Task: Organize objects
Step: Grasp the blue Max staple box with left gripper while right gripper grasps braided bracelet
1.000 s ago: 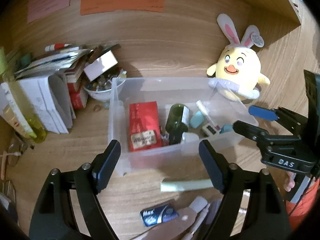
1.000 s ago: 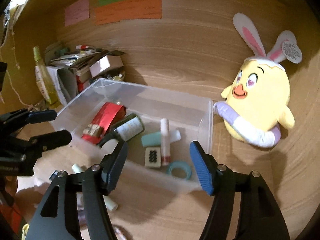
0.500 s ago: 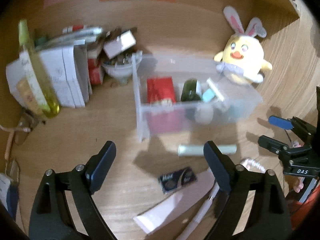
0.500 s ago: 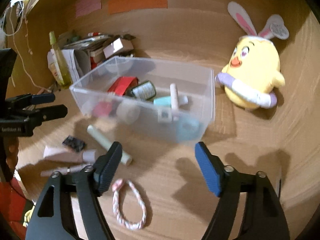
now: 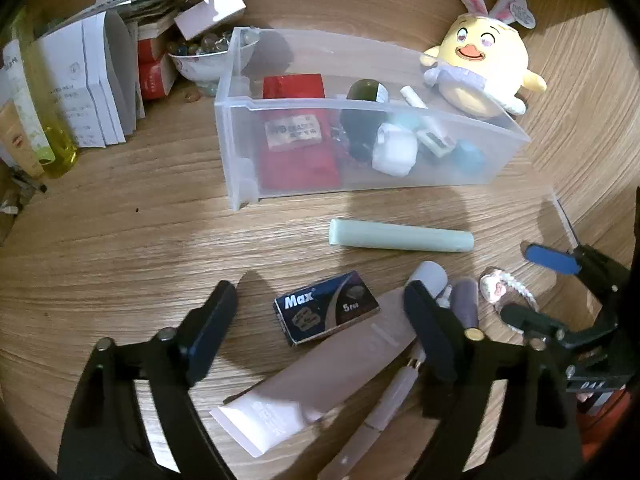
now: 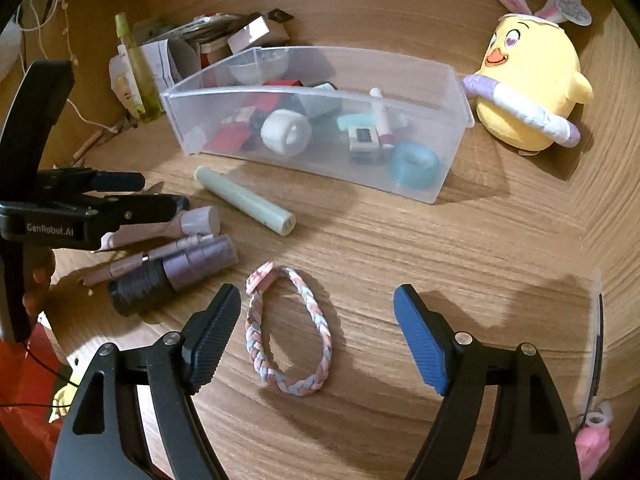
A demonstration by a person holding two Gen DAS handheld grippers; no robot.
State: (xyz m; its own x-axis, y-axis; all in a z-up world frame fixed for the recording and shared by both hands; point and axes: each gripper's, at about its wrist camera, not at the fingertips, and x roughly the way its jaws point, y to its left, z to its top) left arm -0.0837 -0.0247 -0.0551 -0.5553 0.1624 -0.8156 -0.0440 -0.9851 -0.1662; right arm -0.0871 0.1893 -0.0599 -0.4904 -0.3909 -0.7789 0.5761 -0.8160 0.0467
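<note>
A clear plastic bin holds a red pack, a dark bottle, tape rolls and small items. In front of it lie a pale green stick, a dark blue "Max" box, a pink tube and a purple cylinder. My left gripper hovers over the Max box and the tube. Its jaws are closing and its pads touch neither. My right gripper stands open above a braided pastel bracelet, which lies flat between its fingers, untouched.
A yellow bunny-eared plush leans against the bin's far right corner. At the back left are stacked papers and boxes, a bowl of marbles and a yellow bottle. A wooden wall rises behind.
Both grippers drew back from the bin and sank toward the table. The loose items now lie under them. The right jaws stand wider than a second ago.
</note>
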